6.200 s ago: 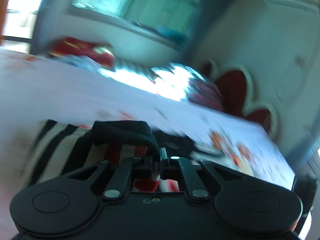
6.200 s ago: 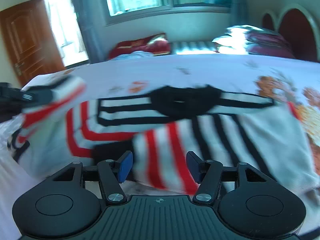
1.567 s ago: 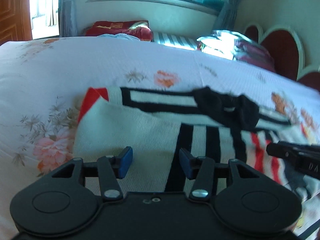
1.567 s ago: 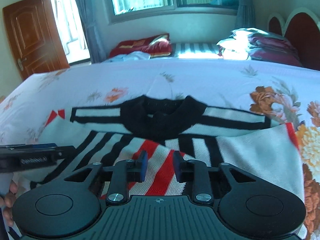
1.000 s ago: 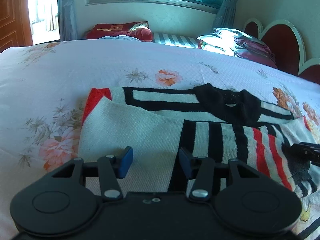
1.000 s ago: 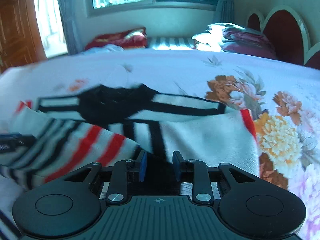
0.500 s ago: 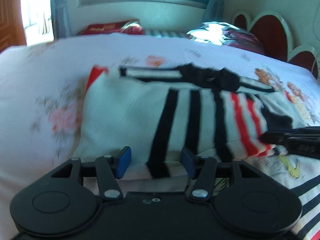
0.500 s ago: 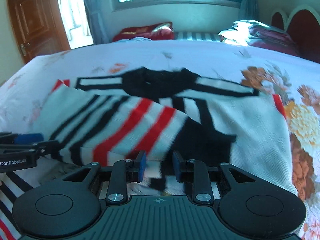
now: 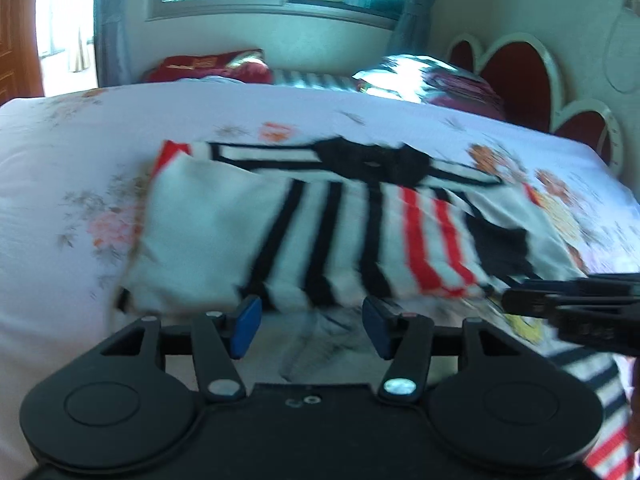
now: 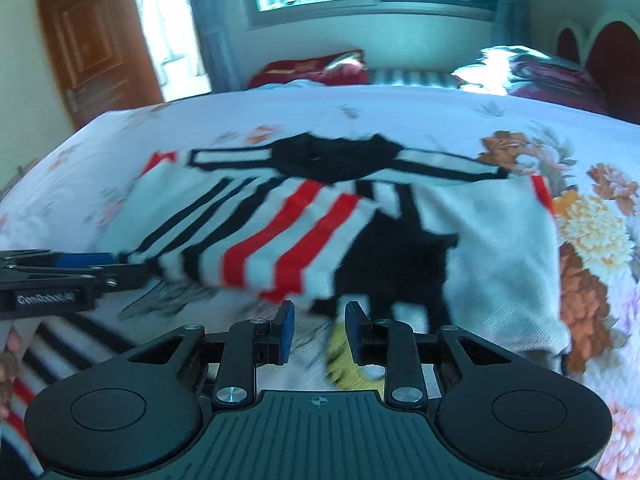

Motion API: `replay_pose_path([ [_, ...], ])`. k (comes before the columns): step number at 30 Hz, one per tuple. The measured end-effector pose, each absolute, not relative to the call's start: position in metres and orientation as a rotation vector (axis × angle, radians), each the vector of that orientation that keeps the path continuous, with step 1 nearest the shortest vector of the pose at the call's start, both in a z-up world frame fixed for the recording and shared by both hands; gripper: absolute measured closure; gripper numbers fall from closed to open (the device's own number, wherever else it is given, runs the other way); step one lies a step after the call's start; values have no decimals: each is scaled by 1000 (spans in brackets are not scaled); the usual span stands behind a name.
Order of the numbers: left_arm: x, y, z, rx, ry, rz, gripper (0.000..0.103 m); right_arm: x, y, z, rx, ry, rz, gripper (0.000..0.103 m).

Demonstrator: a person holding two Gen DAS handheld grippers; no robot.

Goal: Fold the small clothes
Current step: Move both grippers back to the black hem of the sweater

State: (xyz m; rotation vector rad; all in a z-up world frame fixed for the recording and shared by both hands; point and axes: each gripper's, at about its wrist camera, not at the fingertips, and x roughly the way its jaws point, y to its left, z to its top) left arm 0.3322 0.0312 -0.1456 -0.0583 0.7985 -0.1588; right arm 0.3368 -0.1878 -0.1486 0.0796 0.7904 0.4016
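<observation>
A white sweater (image 9: 224, 240) with black and red stripes and a black collar (image 10: 332, 158) lies flat on the flowered bed. Both sleeves are folded across its body; the striped one (image 10: 280, 240) lies on top. My left gripper (image 9: 311, 326) hovers open just off the near edge of the folded sleeve, with nothing between its blue pads (image 9: 246, 324). My right gripper (image 10: 320, 332) stands narrowly open over the printed lower part of the sweater (image 10: 348, 352), gripping nothing. Each gripper shows in the other's view: the right gripper (image 9: 568, 304) and the left gripper (image 10: 60, 272).
The flowered bedsheet (image 9: 60, 168) spreads around the sweater. Pillows (image 10: 532, 68) and a red folded blanket (image 10: 316, 68) lie at the far side by the red headboard (image 9: 520, 80). A wooden door (image 10: 88, 48) is at the left. A hand (image 10: 8, 364) shows at the edge.
Both grippers have drawn back toward the near side of the bed, so the folded sweater sits farther ahead. The left gripper, earlier shut on the cuff, now holds nothing.
</observation>
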Motion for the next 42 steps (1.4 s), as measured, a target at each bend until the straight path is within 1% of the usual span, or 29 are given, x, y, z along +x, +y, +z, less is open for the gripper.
replay_pose_path([
  [5,314,8,-160,-50,846,-182,49,320,-173,-158,68,822,456,75],
  [9,294,4,-172,9,860,-170,48,300,-170,-169,14,840,491,75],
  [12,284,10,-174,44,860,-155,46,288,-175,-173,-21,827,477,75],
  [16,272,23,-173,67,869,-136,46,275,-192,-176,-70,809,378,75],
  [22,252,44,-171,68,866,-132,46,252,-210,-175,-70,818,249,75],
  [26,238,51,-165,53,864,-138,48,228,-207,-161,20,817,239,75],
  [32,208,48,-153,24,824,-199,47,196,-181,-154,67,829,269,75],
  [37,183,50,-169,56,847,-217,46,172,-173,-165,43,863,240,75],
  [39,174,56,-173,80,836,-216,44,164,-179,-168,27,860,212,75],
  [42,166,68,-173,81,831,-215,44,153,-189,-169,15,857,175,75],
])
